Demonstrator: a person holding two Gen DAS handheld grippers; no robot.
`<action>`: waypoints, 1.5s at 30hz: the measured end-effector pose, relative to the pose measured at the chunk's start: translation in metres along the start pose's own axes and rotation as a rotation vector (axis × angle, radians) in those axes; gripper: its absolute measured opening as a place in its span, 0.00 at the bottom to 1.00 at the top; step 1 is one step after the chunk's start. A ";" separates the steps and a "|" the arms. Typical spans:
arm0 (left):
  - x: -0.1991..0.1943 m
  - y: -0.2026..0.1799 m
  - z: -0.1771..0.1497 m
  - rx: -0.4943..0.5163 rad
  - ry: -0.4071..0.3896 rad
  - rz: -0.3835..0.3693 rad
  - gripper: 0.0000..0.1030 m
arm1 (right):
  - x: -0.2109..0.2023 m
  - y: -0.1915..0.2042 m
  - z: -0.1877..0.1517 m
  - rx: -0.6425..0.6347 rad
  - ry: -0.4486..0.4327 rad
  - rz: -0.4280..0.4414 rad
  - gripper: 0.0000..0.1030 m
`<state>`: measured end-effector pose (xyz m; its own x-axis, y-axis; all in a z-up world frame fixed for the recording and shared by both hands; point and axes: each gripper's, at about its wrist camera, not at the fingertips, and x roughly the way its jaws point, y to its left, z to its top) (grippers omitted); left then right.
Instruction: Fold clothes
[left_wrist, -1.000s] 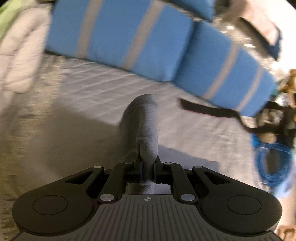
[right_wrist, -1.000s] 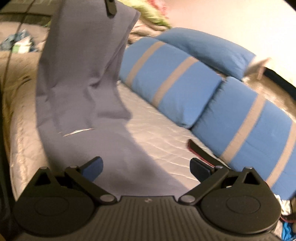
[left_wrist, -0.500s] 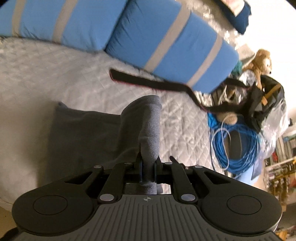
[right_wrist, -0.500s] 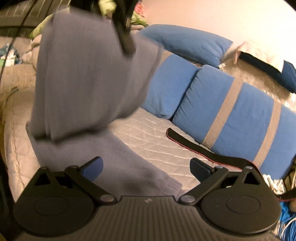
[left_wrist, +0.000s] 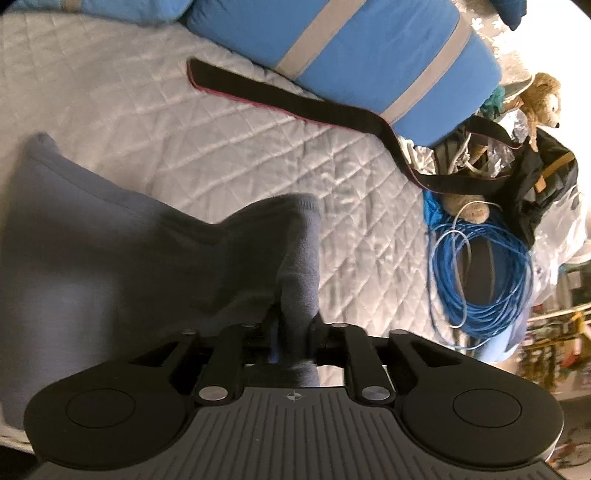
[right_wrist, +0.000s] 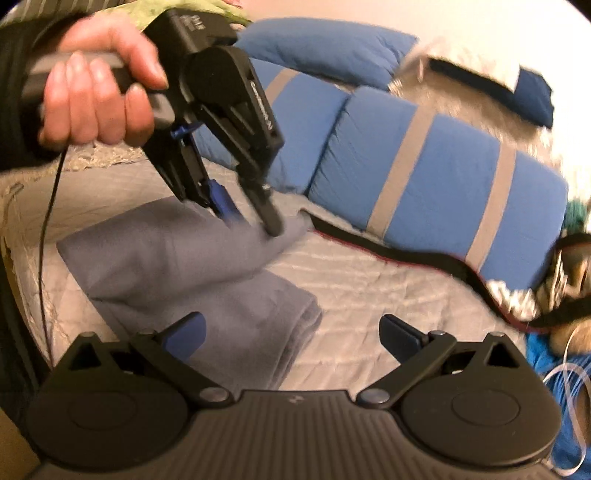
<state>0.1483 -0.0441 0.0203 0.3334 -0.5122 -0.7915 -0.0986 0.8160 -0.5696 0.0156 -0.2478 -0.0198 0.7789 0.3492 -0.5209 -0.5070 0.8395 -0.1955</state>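
A gray cloth (right_wrist: 192, 266) lies on a white quilted bed (left_wrist: 184, 122), partly folded, with one thick folded layer flat on the bed and another part lifted over it. The left gripper (left_wrist: 293, 332) points down at the bed, and a bunched corner of the gray cloth sits between its two fingers. Its jaws are opening, with the cloth in the gap; a thin space shows beside the blue pad on one side, so the pads no longer look pressed tight on it. In the right wrist view a hand (right_wrist: 96, 88) holds this gripper by its handle, and a thin black wire (right_wrist: 46, 236) hangs down from it. The right gripper (right_wrist: 291, 336) has its jaws wide apart with nothing between them, and it hovers over the near edge of the cloth. Behind the cloth, blue pillows with gray stripes (right_wrist: 436, 166) lean along the far side of the bed. A long black strap (left_wrist: 280, 99) lies across the bed in front of them. Past the bed's edge sit a coil of blue cable (left_wrist: 480, 266), a black bag (left_wrist: 543, 173) and a tan teddy bear (left_wrist: 543, 96).
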 end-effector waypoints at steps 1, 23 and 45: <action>0.006 0.000 0.000 -0.010 0.011 -0.031 0.26 | 0.000 -0.003 -0.001 0.020 0.009 0.011 1.00; -0.068 0.098 -0.004 0.237 -0.410 0.354 0.53 | 0.097 -0.070 0.016 0.629 0.117 0.185 0.79; -0.036 0.145 0.008 0.186 -0.444 0.373 0.52 | 0.152 -0.082 0.022 0.650 0.134 0.166 0.40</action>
<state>0.1298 0.0950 -0.0315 0.6706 -0.0547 -0.7398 -0.1323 0.9725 -0.1919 0.1833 -0.2543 -0.0649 0.6366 0.4751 -0.6075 -0.2583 0.8736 0.4125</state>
